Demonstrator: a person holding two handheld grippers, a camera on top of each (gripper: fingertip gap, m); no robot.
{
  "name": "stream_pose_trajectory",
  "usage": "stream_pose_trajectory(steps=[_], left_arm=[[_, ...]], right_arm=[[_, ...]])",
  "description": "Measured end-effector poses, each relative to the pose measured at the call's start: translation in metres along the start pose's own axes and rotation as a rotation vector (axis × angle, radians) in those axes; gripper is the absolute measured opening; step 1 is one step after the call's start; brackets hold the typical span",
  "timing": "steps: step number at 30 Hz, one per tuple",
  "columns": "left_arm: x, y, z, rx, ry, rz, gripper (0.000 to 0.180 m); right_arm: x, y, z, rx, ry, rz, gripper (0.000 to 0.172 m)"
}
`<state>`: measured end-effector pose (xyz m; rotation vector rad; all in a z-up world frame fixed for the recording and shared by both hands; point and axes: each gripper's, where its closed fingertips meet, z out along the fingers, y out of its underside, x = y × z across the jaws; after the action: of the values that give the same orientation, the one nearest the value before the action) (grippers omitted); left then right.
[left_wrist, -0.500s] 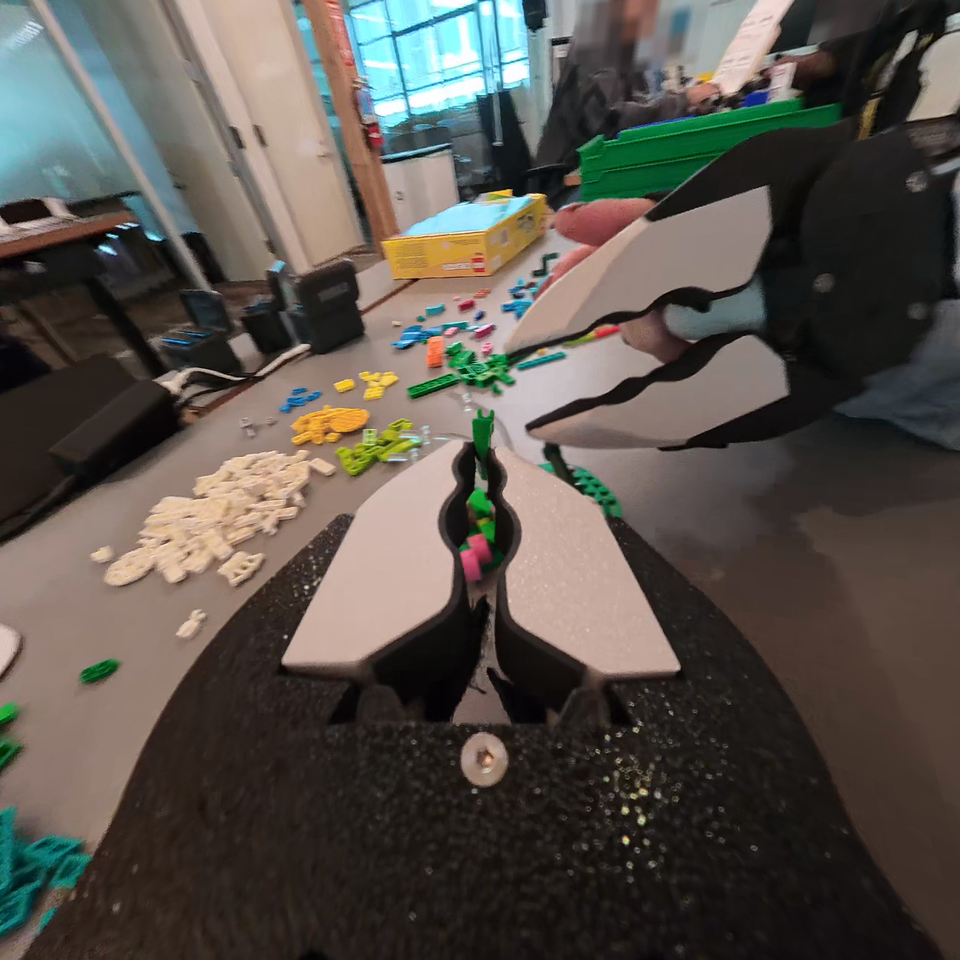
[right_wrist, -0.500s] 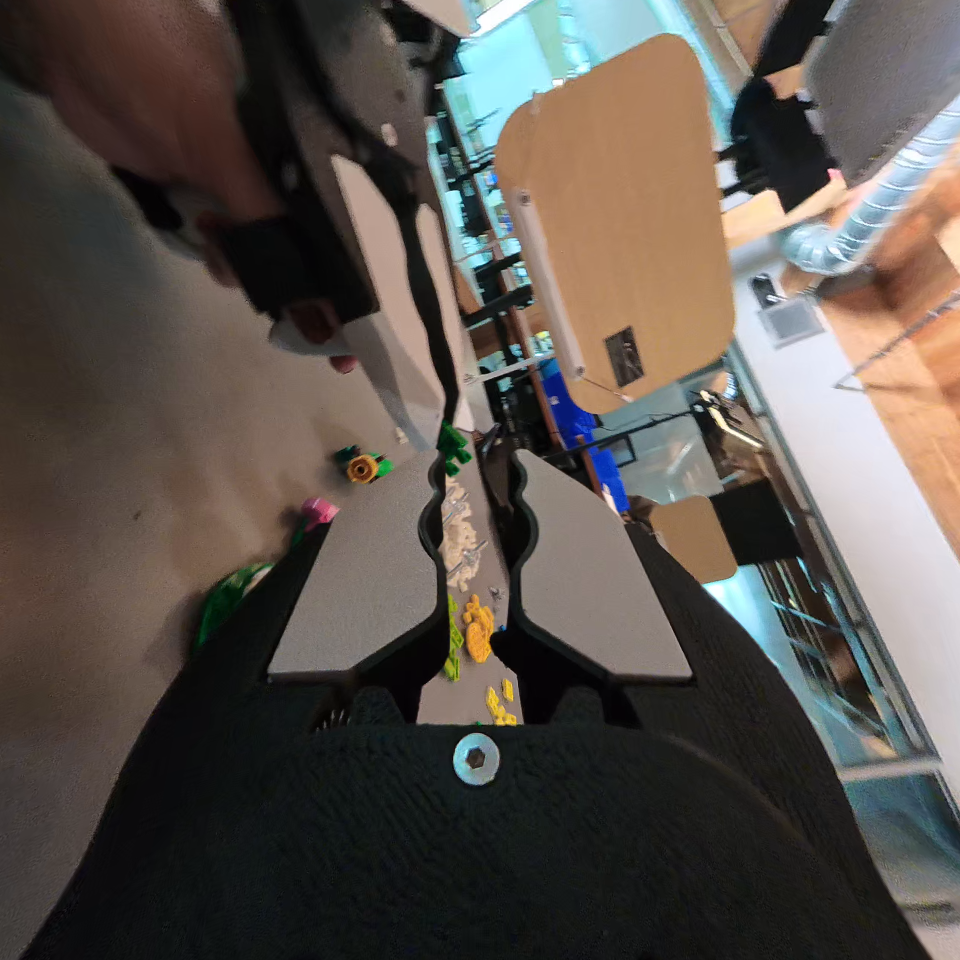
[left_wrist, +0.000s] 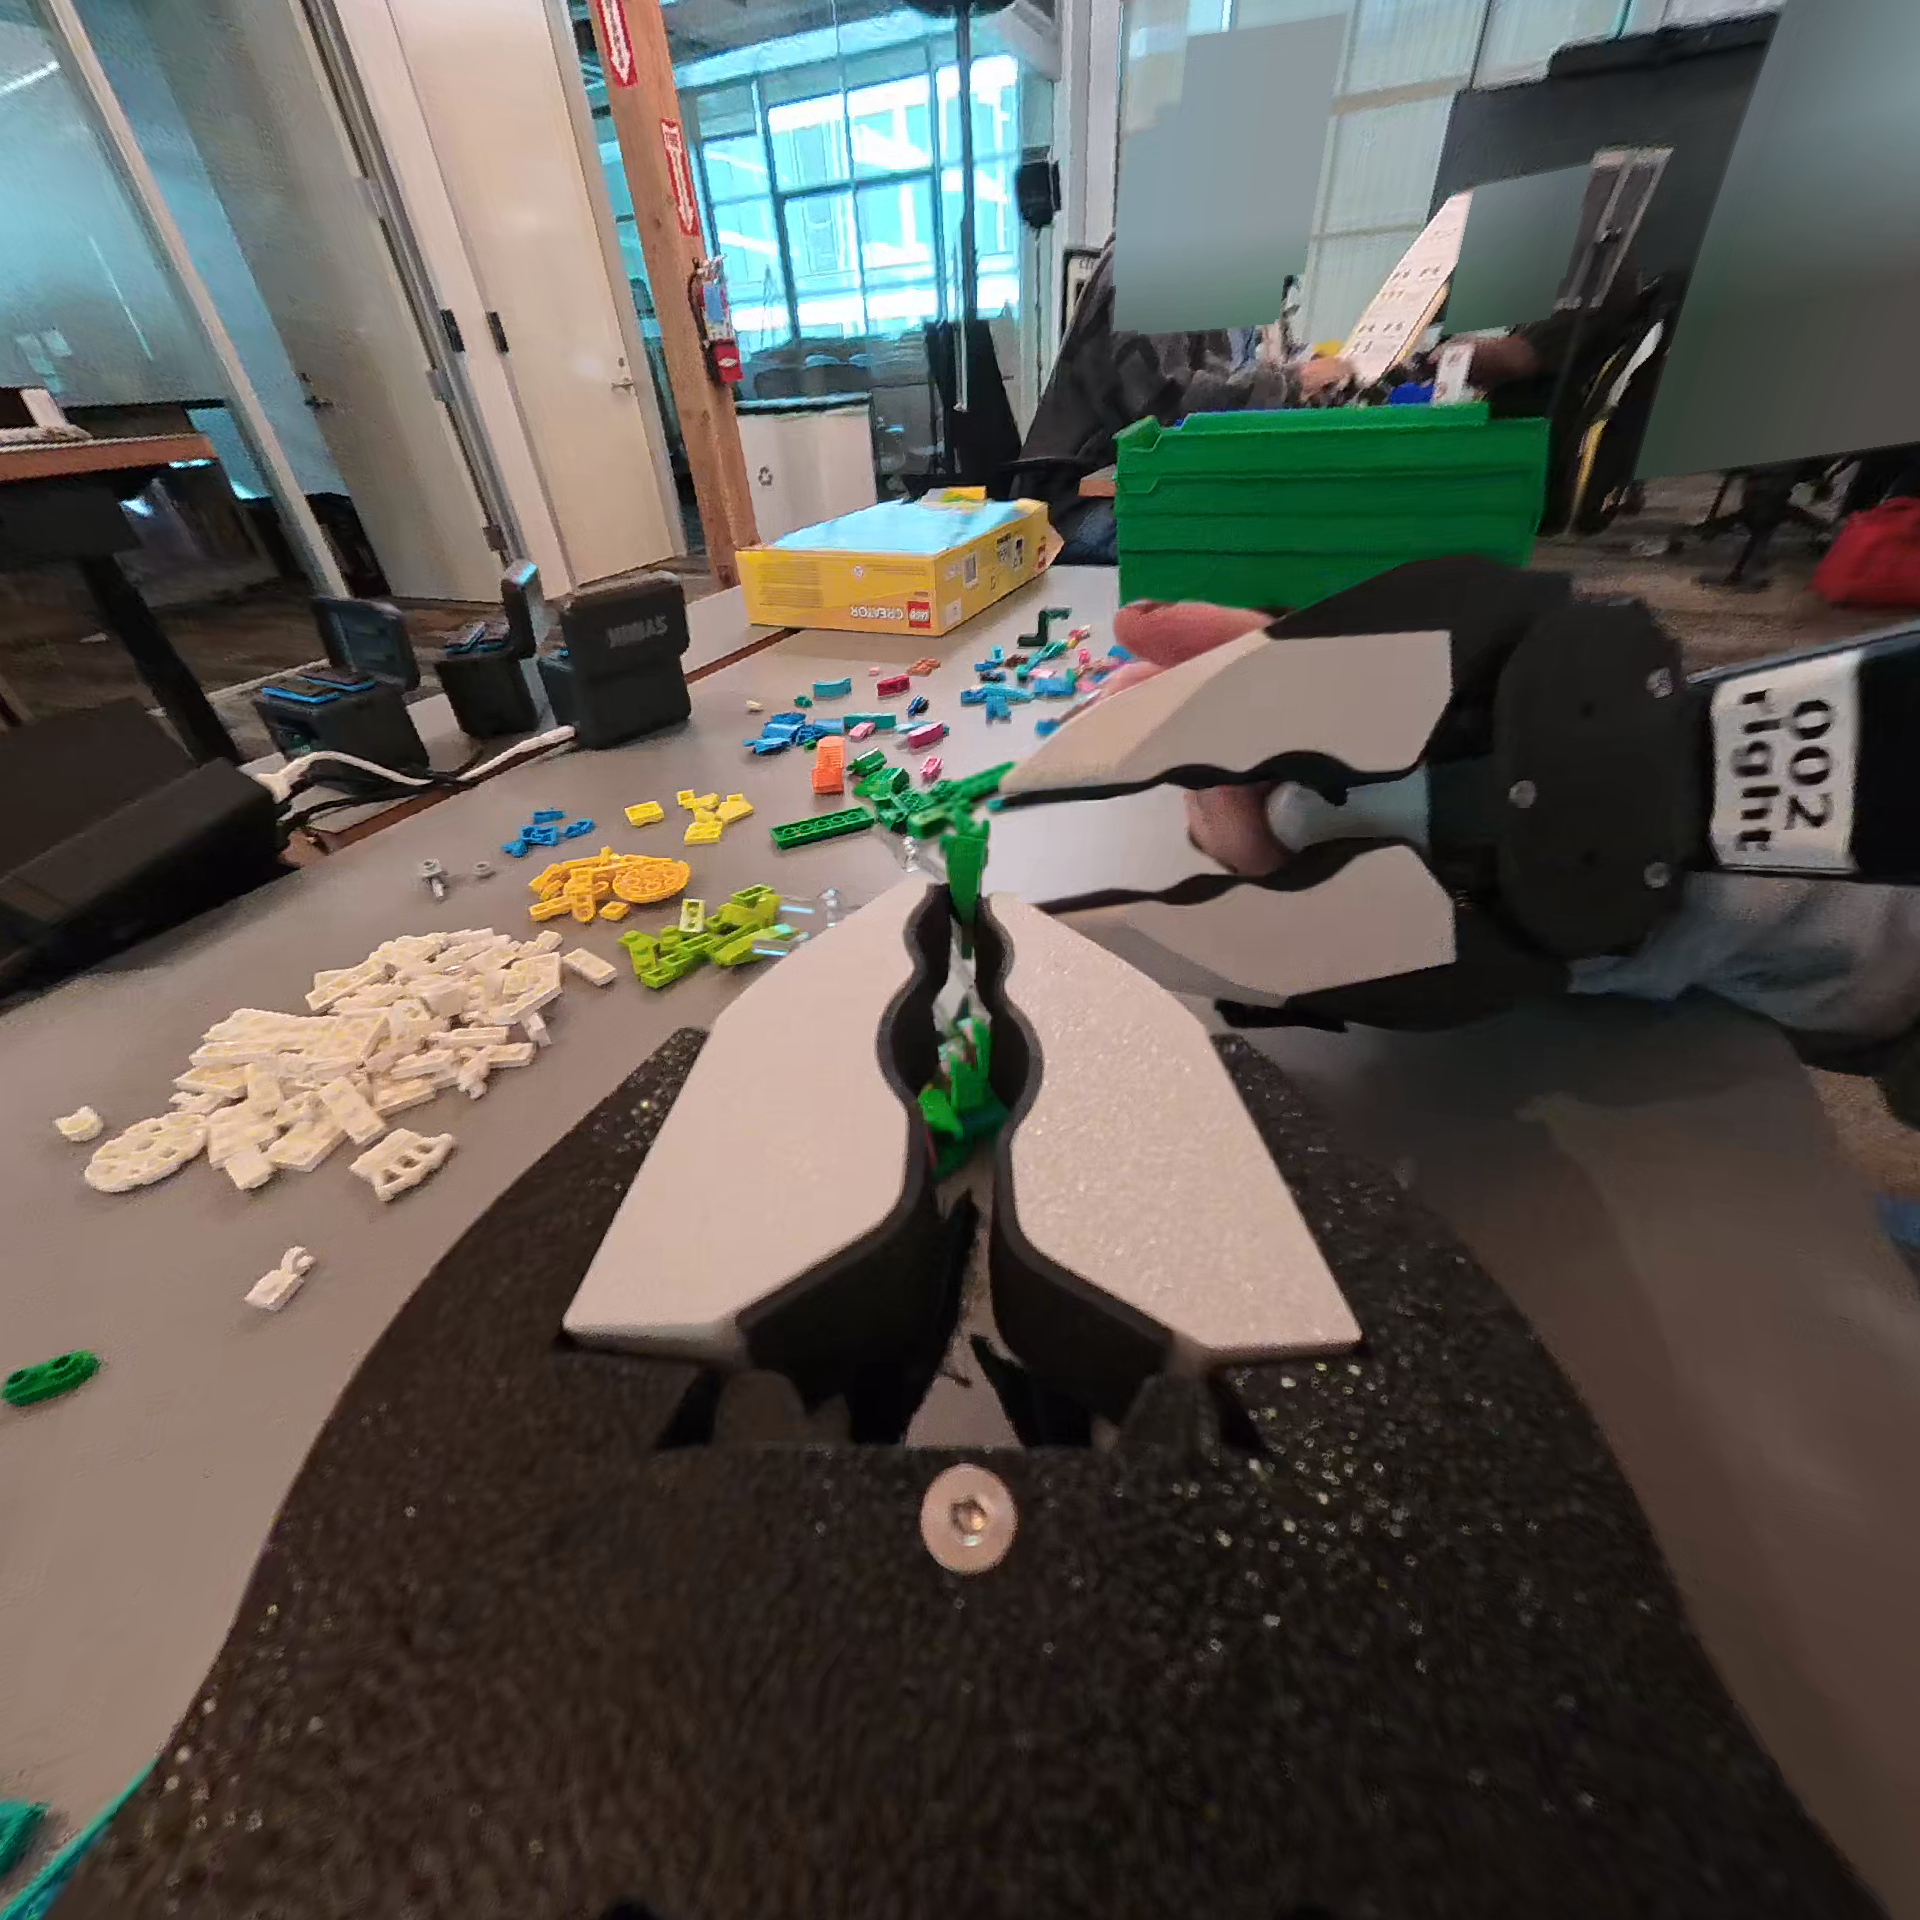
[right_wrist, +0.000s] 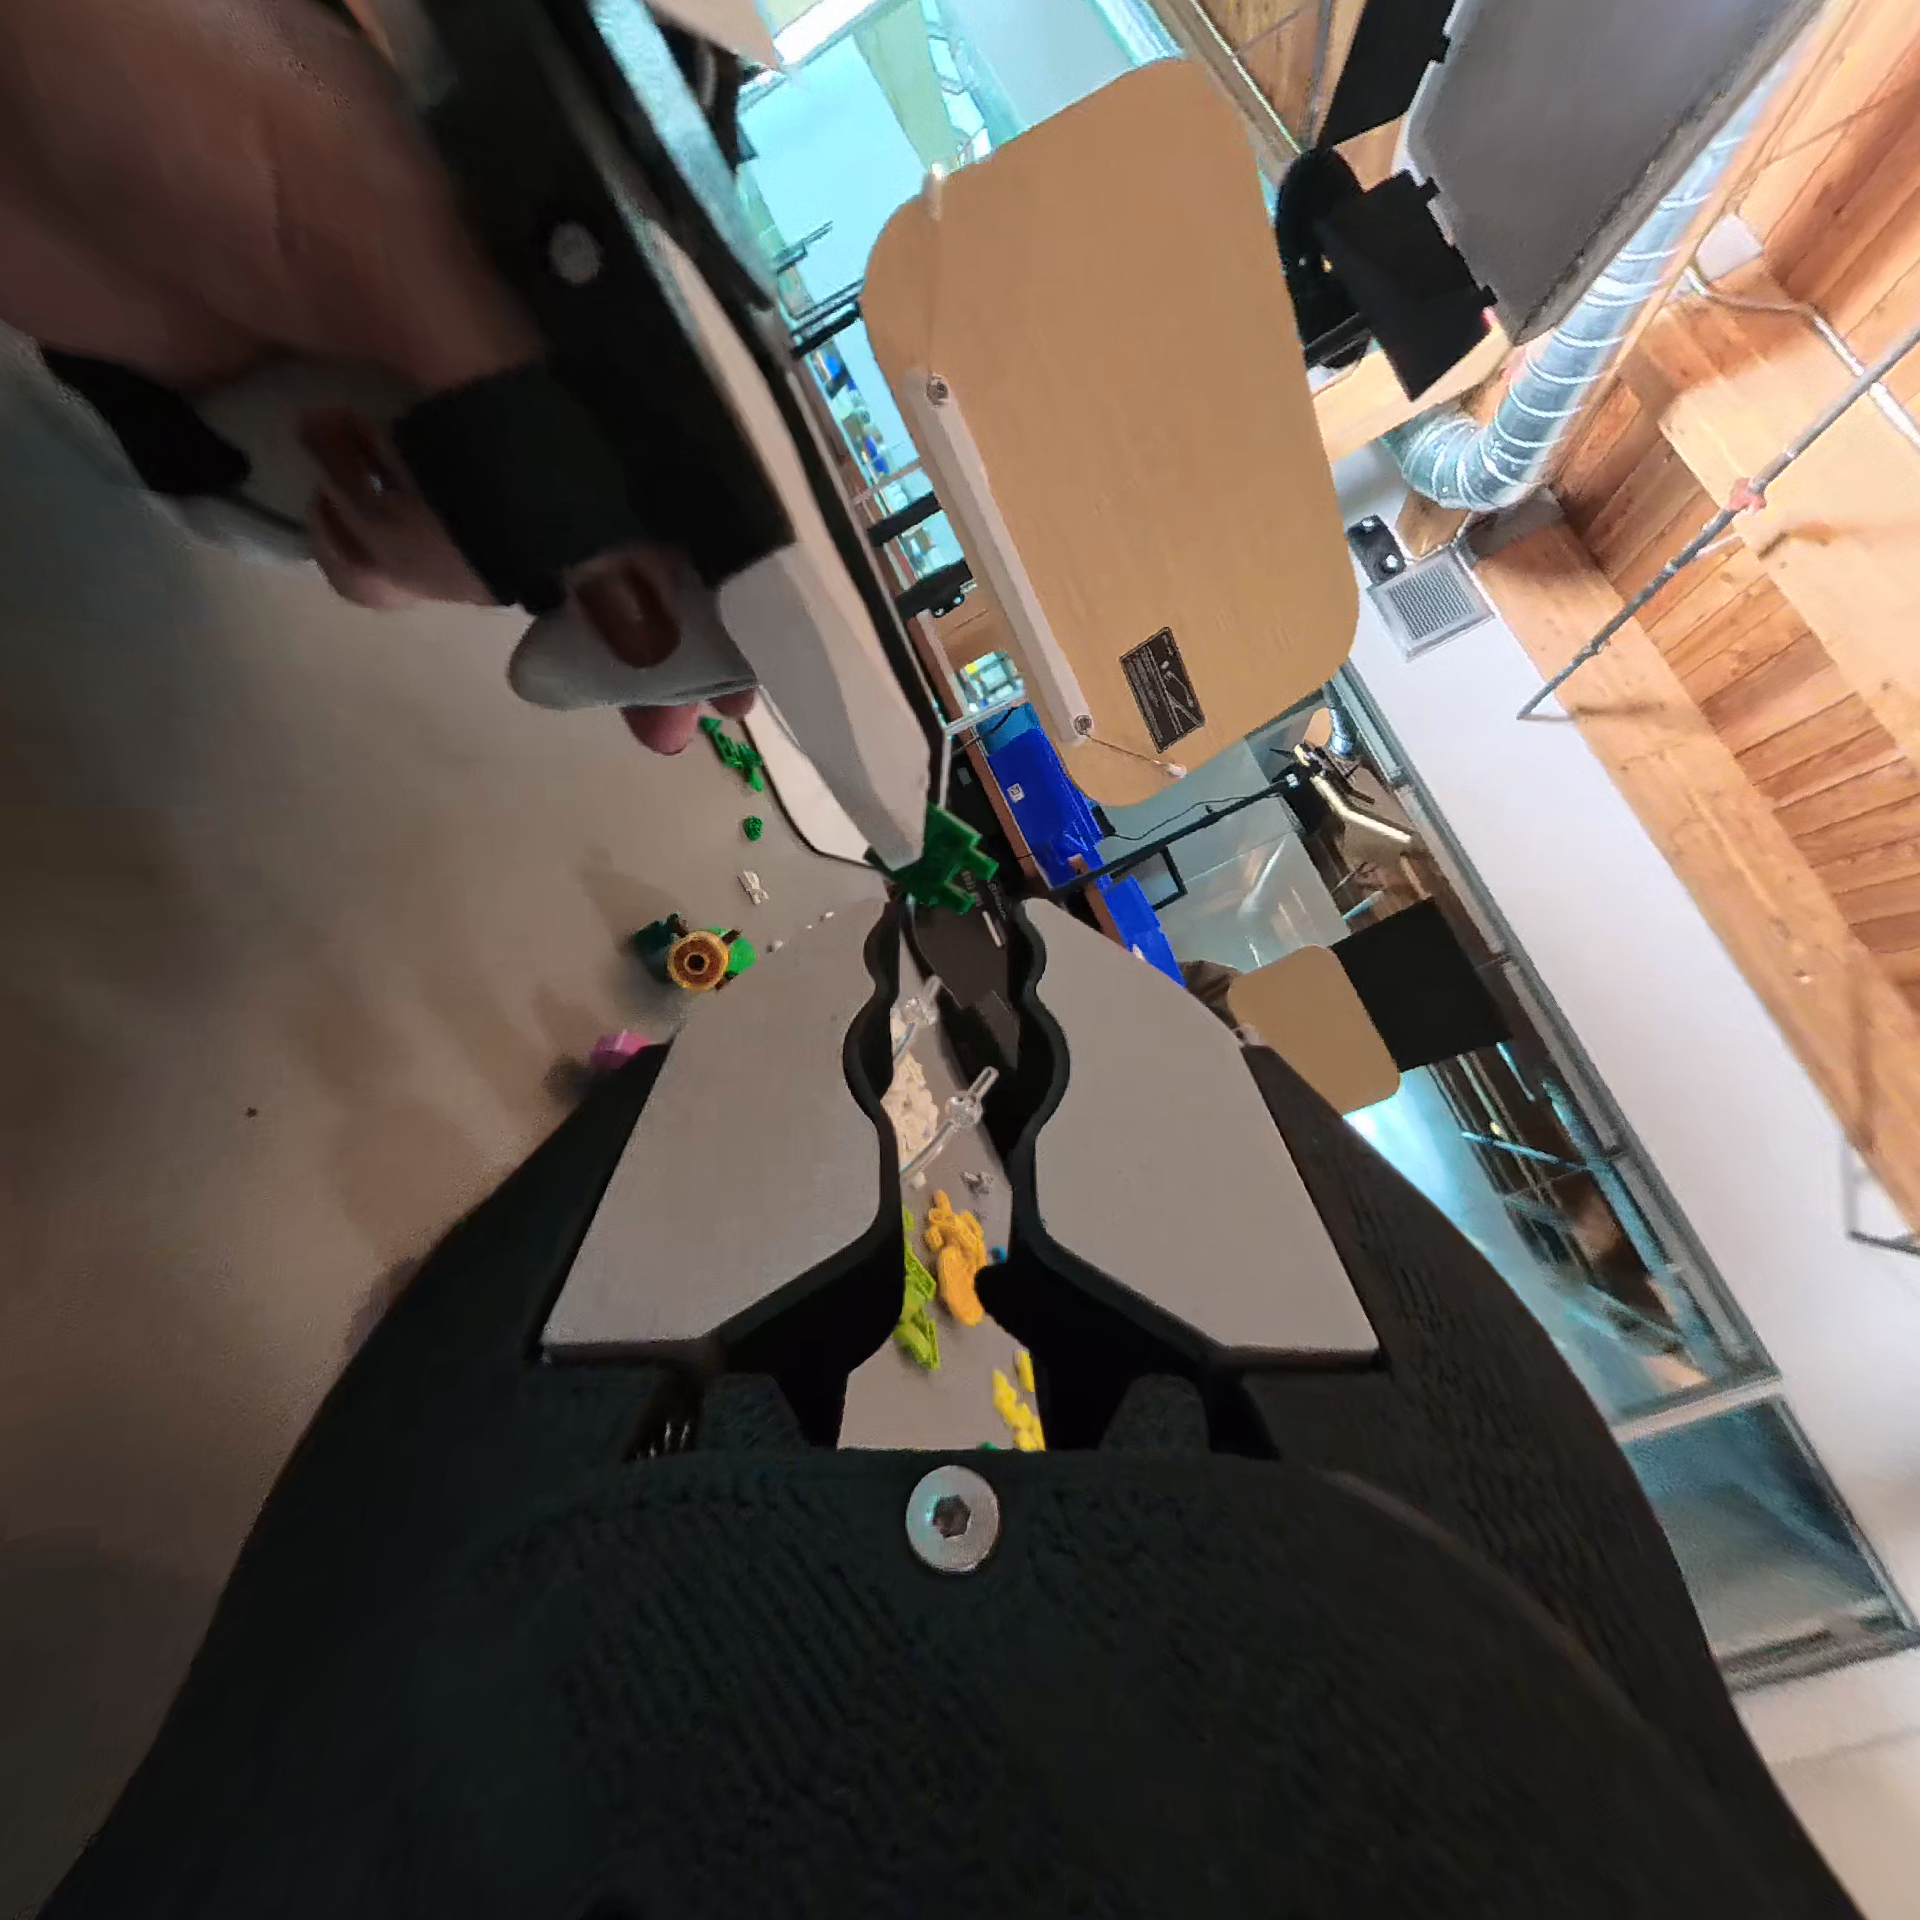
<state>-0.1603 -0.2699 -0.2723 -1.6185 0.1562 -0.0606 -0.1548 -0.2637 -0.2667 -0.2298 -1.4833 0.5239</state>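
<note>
Jaws of the left gripper (left_wrist: 964, 914) clamp a green plastic leaf-shaped brick piece (left_wrist: 964, 868), whose toothed edge only the right wrist view shows. Right gripper (right_wrist: 951, 914) jaws stand apart with nothing between them just beside that piece; only the left wrist view shows the white brick pile (left_wrist: 343, 1049) on the grey table (left_wrist: 156, 1351) left of the jaws.

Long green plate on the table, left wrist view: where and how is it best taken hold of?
Probably at the middle of the long green plate, from straight above, with the fingers across its narrow width on the two long edges. It lies flat on the table, and the green pile crowds its right end.
</note>
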Motion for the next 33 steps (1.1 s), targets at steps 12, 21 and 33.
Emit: stream_pose_trajectory(steps=[12,21,33], left_arm=[[0.009,0.014,0.003,-0.122,-0.036,0.553,0.004],[0.013,0.009,0.002,-0.102,-0.024,0.368,0.003],[0.015,0.021,0.003,-0.142,0.102,0.232,0.003]], right_arm=[[-0.014,0.007,-0.001,-0.002,-0.215,0.312,0.01],[-0.014,0.002,-0.006,0.006,-0.273,0.303,0.005],[-0.025,0.004,-0.012,0.013,-0.329,0.169,0.004]])
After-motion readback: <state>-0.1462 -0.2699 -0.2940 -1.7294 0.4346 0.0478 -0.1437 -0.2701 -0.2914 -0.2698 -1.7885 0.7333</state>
